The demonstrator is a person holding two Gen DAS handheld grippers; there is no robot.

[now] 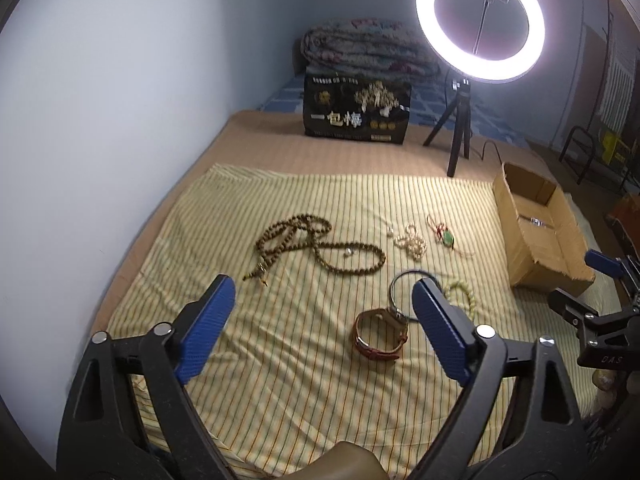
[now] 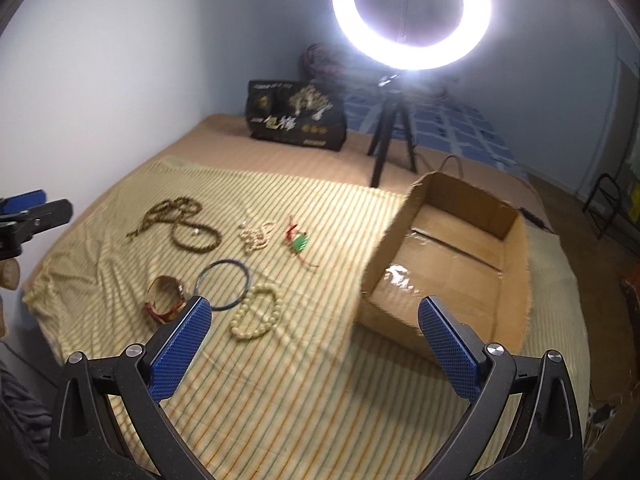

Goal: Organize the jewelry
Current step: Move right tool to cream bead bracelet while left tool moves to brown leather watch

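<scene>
1. Hovering above the striped cloth (image 1: 280, 360), the left gripper (image 1: 324, 296) is held with its jaws spread wide and nothing between them.
2. A brown-strapped watch (image 1: 380, 336) is seen on the cloth just beyond and between the left fingers, with a dark bangle (image 1: 400, 280) touching it.
3. A pale bead bracelet (image 2: 256, 316) is laid just beside the bangle, ahead of the right gripper (image 2: 314, 316), nearer its left finger.
4. The right gripper is likewise held wide and unloaded, its right finger seen in front of the near wall of the cardboard box (image 2: 516, 264).
5. Farther off, a long brown bead necklace (image 1: 320, 244), a small pearl-like strand (image 1: 410, 242) and a green pendant on red cord (image 1: 448, 237) are spread across the cloth.
6. A lit ring light (image 1: 480, 20) on a tripod is stood beyond the cloth.
</scene>
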